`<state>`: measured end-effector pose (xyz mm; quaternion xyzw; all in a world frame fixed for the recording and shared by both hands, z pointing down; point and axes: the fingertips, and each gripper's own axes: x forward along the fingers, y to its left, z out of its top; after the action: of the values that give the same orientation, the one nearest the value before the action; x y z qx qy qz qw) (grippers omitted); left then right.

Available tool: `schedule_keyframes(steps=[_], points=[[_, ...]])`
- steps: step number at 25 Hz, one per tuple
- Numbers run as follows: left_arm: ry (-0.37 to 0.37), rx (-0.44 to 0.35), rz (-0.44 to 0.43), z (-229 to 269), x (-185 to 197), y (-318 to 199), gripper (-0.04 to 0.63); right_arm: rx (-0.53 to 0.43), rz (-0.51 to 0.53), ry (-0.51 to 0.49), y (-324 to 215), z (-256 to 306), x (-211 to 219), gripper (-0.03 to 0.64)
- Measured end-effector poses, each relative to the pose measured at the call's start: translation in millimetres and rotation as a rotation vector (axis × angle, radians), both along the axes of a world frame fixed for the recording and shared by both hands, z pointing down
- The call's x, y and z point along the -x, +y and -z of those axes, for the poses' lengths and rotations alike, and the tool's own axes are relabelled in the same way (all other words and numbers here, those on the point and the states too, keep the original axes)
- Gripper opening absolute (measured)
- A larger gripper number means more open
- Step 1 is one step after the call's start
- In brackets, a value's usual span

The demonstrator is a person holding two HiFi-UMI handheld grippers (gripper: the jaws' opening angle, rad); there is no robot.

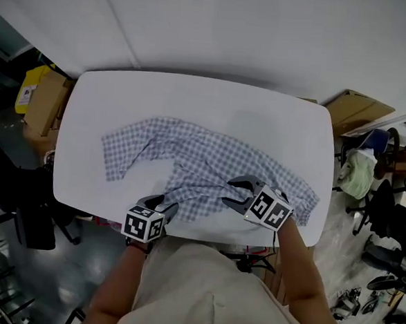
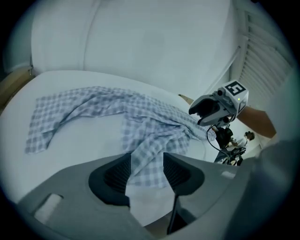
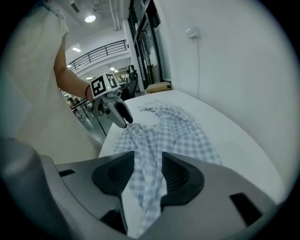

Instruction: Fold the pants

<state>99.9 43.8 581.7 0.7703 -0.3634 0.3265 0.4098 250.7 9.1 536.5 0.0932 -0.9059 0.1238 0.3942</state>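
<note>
While both grippers are poised at the near edge of the white table (image 1: pixel 193 98), one pair of pants (image 1: pixel 210 162) is spread across its middle.

Pants: blue-and-white checked cloth, crumpled and ridged with folds, laid on the tabletop. One end is stretched toward the table's left side. The other end is bunched close to the near right corner. The far half of the table is left bare.

Left gripper (image 1: pixel 164 205): set at the near hem of the cloth and pointed steeply downward. Its jaws are parted. A strip of the checked cloth is seen in the gap between them, and neither pad is seen pressing on it.

Right gripper (image 1: pixel 230 192): set over the right part of the pants and also angled downward. Its jaws are likewise parted. A fold of cloth is seen running between them and on past the pads, and no squeeze on it can be made out.

The two grippers are placed near each other without touching.

Surroundings: a brown carton (image 1: pixel 46 102) is stood on the floor off the table's left end. A flat cardboard box (image 1: pixel 359 110) is seen beyond the far right corner.
</note>
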Motion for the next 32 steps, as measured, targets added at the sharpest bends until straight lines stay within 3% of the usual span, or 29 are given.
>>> schedule_keyframes(steps=[3, 10, 17, 19, 21, 22, 28, 32], points=[[0.005, 0.014, 0.020, -6.1, 16.7, -0.1, 0.218, -0.019, 0.105, 0.048, 3.4, -8.7, 45.0, 0.190], [0.045, 0.134, 0.048, -26.9, 29.3, 19.3, 0.218, -0.032, 0.317, 0.157, 12.8, -34.1, 126.4, 0.190], [0.109, 0.150, 0.076, -32.1, 31.8, 16.0, 0.218, -0.104, 0.533, 0.336, 26.5, -69.3, 159.5, 0.184], [0.110, 0.150, 0.069, -33.3, 33.5, 14.3, 0.216, -0.124, 0.539, 0.371, 24.0, -75.1, 160.4, 0.145], [0.116, 0.149, 0.067, -33.0, 35.1, 13.4, 0.202, -0.127, 0.526, 0.385, 21.7, -75.8, 159.9, 0.048], [0.122, 0.148, 0.069, -32.1, 35.7, 12.7, 0.202, -0.114, 0.515, 0.381, 21.5, -74.0, 159.6, 0.032], [0.148, 0.139, 0.031, -28.7, 28.4, 11.3, 0.202, 0.028, 0.362, 0.234, 9.1, -35.7, 157.0, 0.028], [0.152, 0.115, -0.024, -24.2, 11.6, 8.0, 0.202, 0.051, 0.224, 0.128, -16.2, 3.5, 147.6, 0.028]])
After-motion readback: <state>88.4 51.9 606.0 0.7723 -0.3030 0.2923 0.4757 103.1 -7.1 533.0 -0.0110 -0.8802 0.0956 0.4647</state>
